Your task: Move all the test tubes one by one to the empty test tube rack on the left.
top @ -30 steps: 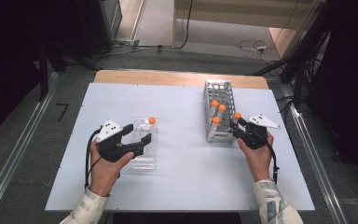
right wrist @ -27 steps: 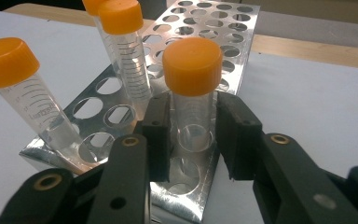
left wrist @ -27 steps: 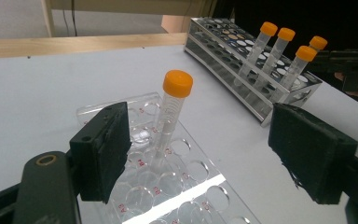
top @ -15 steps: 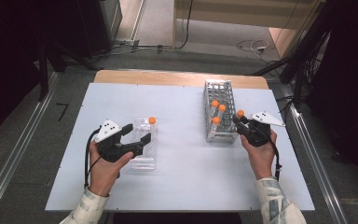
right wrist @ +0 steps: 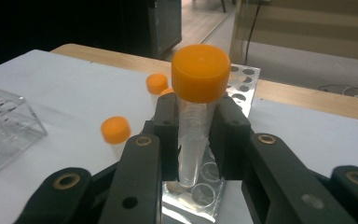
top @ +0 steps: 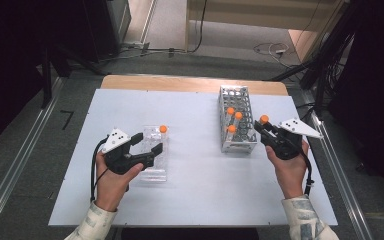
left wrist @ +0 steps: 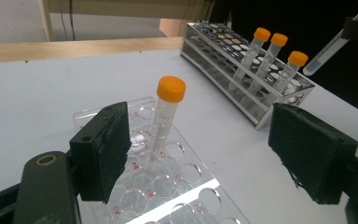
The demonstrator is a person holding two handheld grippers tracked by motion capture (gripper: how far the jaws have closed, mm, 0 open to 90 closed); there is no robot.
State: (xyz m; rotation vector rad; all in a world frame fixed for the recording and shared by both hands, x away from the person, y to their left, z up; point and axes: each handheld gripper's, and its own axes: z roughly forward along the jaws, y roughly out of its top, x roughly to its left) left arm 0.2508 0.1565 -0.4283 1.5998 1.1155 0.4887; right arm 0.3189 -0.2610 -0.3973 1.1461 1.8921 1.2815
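The right gripper [top: 261, 128] is clamped on a clear plastic tube with an orange screw cap [right wrist: 196, 112], its jaws having just closed on it; the left gripper [top: 147, 143] hangs with jaws wide apart, nothing between them, over the clear acrylic rack [top: 156, 159]; in the high view the held tube [top: 264, 120] sits at about 3 o'clock on the pale grey tabletop [top: 195, 195], just off the right side of the metal wire rack [top: 237, 120] and lifted clear of it; the left gripper view catches it up at 1 o'clock, tilted, bottom end hanging free [left wrist: 328, 51].

Around it: the metal rack is right beside the gripper, its capped tubes [top: 232, 120] closest to the jaws; a wooden strip [top: 190, 84] runs along the table's far edge at 12.

The held tube is see-through with threads under the cap and a tapered bottom.

Count: two racks, two grippers, five orange-capped tubes total; three standing in the metal rack [left wrist: 270, 60], one upright in the acrylic rack [left wrist: 165, 119], one in the right jaws.
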